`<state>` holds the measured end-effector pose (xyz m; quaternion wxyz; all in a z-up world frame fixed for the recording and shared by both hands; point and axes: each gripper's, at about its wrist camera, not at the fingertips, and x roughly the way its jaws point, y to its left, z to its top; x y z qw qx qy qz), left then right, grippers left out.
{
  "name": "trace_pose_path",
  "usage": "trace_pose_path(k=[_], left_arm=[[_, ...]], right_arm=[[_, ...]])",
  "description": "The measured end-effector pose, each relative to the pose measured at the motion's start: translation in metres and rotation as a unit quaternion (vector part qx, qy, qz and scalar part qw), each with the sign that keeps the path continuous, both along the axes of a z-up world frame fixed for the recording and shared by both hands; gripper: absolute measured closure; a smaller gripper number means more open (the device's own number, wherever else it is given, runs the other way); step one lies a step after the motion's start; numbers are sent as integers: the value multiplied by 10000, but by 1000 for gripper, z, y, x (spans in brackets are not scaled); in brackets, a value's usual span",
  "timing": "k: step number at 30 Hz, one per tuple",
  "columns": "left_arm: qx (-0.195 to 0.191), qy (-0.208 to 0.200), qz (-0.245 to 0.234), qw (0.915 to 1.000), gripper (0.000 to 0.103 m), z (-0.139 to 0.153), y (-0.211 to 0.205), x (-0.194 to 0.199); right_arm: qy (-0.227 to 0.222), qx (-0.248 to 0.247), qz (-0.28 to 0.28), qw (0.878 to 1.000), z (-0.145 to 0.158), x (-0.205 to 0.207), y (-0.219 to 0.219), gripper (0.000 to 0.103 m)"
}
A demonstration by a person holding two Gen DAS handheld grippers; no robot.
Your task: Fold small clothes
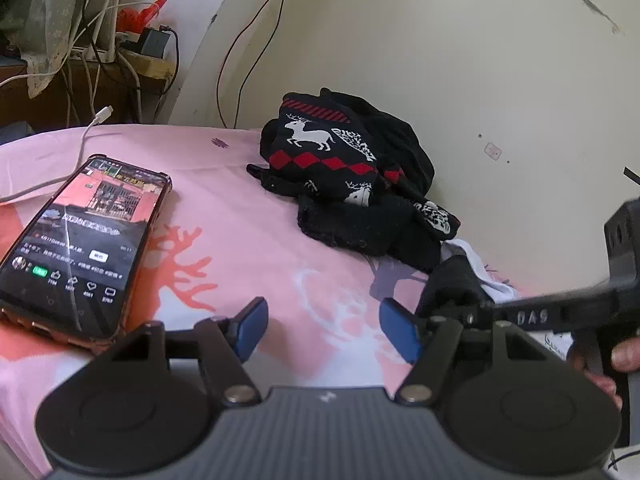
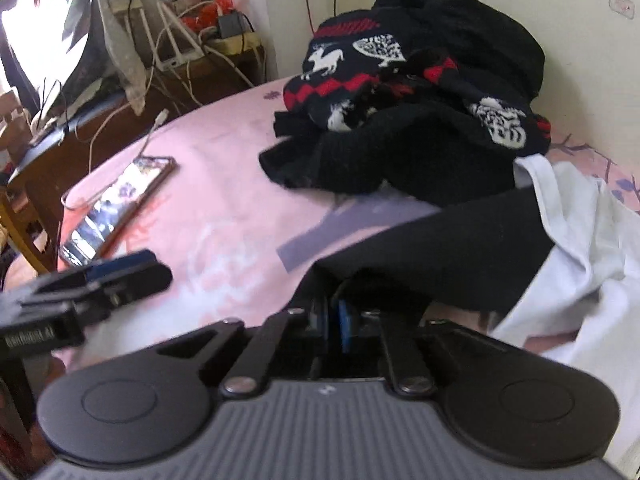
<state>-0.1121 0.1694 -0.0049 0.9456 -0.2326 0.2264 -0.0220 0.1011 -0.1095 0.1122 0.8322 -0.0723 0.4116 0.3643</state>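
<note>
A pile of dark clothes with a black, red and white reindeer sweater (image 1: pixel 320 148) lies at the back of the pink bed, also in the right wrist view (image 2: pixel 400 80). My right gripper (image 2: pixel 334 320) is shut on the edge of a plain black garment (image 2: pixel 440 248) that drapes over its fingers; it also shows in the left wrist view (image 1: pixel 456 280). A white garment (image 2: pixel 580 240) lies beside it. My left gripper (image 1: pixel 324 328) is open and empty above the sheet, left of the black garment.
A phone (image 1: pixel 80 248) with a lit screen lies on the pink sheet (image 1: pixel 248 232) at the left, with a white charging cable (image 1: pixel 80 148) beside it. A cream wall (image 1: pixel 480 60) rises behind the pile. Cluttered furniture with wires (image 2: pixel 180 40) stands past the bed's far edge.
</note>
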Motion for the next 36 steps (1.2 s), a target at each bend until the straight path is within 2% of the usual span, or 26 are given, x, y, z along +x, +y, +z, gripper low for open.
trace_pose_path(k=[1, 3, 4, 6, 8, 10, 12, 14, 15, 16, 17, 18, 21, 22, 23, 25, 26, 29, 32, 36], left_arm=[[8, 0, -1, 10000, 40, 0, 0, 0], [17, 2, 0, 10000, 40, 0, -1, 0], [32, 9, 3, 10000, 39, 0, -1, 0], [85, 30, 3, 10000, 39, 1, -3, 0], [134, 49, -4, 9999, 39, 2, -4, 1], [170, 62, -7, 9998, 39, 2, -4, 1], [201, 73, -17, 9998, 37, 2, -5, 1], [238, 86, -39, 9997, 37, 2, -5, 2], [262, 94, -46, 9996, 35, 3, -6, 2], [287, 104, -61, 9995, 35, 3, -6, 3], [311, 117, -72, 9994, 34, 3, -7, 4], [358, 142, -71, 9992, 34, 4, -8, 5], [601, 270, -14, 9978, 32, 7, -15, 7], [670, 311, 13, 9973, 30, 9, -18, 7], [688, 331, 11, 9971, 29, 11, -20, 8], [572, 277, -177, 9978, 29, 18, -27, 10], [559, 218, -278, 9978, 28, 23, -33, 11], [722, -9, -626, 9954, 25, 41, -60, 21], [885, -218, -1085, 9899, 23, 60, -93, 40], [882, -484, -1708, 9802, 15, 70, -133, 66]], right_arm=[[25, 215, 6, 9998, 7, 1, -3, 103], [118, 962, -114, 9952, 26, 9, -17, 103], [144, 1382, -268, 9899, 36, 15, -29, 103], [222, 2248, -706, 9716, 55, 31, -61, 103], [220, 3009, -1213, 9456, 72, 44, -104, 103], [180, 3557, -1650, 9197, 80, 49, -148, 103], [224, 4012, -2194, 8890, 76, 49, -200, 103], [405, 4257, -2784, 8601, 59, 42, -250, 102], [512, 4293, -3064, 8481, 48, 37, -269, 96], [660, 4325, -3306, 8362, 34, 30, -287, 84], [947, 4269, -3638, 8224, 17, 22, -305, 55], [1227, 4199, -3901, 8102, -1, 14, -319, 31], [1718, 4488, -4169, 7715, -43, -18, -346, 31], [1695, 4631, -4170, 7635, -51, -29, -351, 39], [1612, 4757, -4124, 7600, -55, -38, -357, 45], [1447, 4919, -4045, 7573, -56, -52, -363, 43], [1335, 4907, -4009, 7620, -54, -58, -364, 41], [1042, 4619, -3839, 7927, -51, -62, -360, 47], [749, 4422, -3701, 8136, -53, -61, -350, 49], [509, 4312, -3620, 8249, -57, -66, -351, 44]])
